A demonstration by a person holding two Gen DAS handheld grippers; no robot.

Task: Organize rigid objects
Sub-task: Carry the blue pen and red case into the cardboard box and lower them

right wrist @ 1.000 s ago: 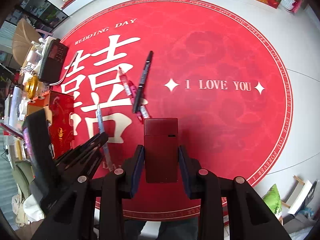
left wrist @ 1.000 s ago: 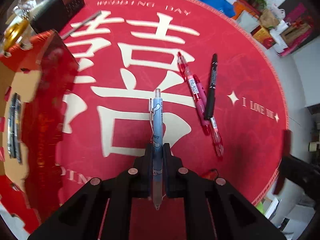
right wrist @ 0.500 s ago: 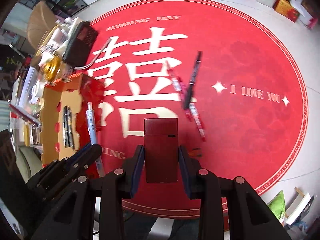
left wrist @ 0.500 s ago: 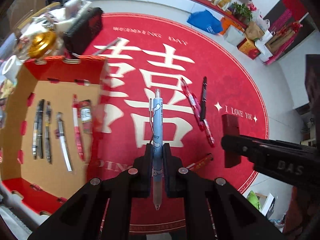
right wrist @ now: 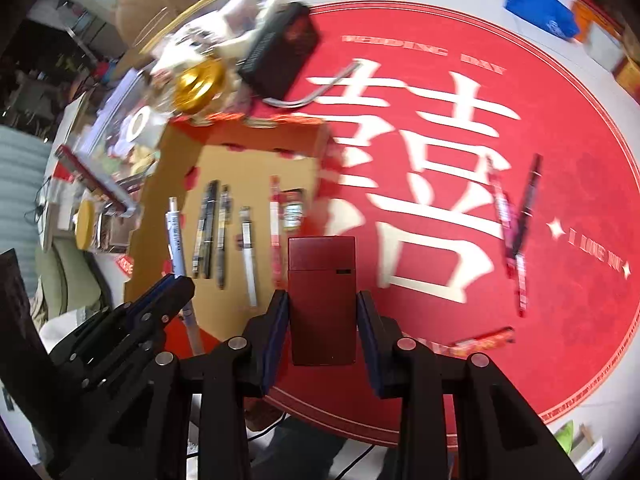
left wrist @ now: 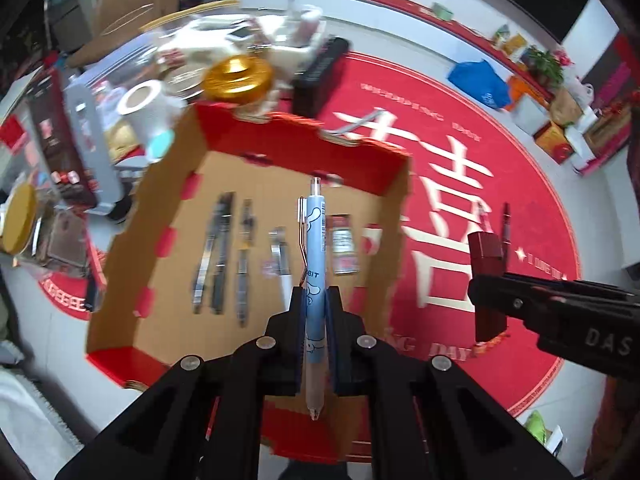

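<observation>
My left gripper [left wrist: 314,316] is shut on a light blue pen [left wrist: 314,264] and hangs over the open cardboard box [left wrist: 168,184] with red walls. Several pens [left wrist: 220,252] and a small packet [left wrist: 344,248] lie in rows on the box floor. My right gripper [right wrist: 322,324] is shut on a dark red box [right wrist: 322,300], held over the red round mat [right wrist: 540,120] just right of the cardboard box [right wrist: 176,160]. The left gripper [right wrist: 168,292] with its pen shows at the left of the right wrist view. A pink pen [right wrist: 506,216] and a black pen [right wrist: 528,196] lie crossed on the mat.
Behind the cardboard box stand a gold lid [left wrist: 238,76], a white tape roll [left wrist: 146,104], a black device [right wrist: 280,52] and other clutter. A red snack stick [right wrist: 484,338] lies near the mat's front edge. Boxes and a blue bag [left wrist: 478,82] line the far wall.
Both grippers have swept left across the mat. The cardboard box, earlier at the left edge, now lies under the left gripper. Both grips are unchanged.
</observation>
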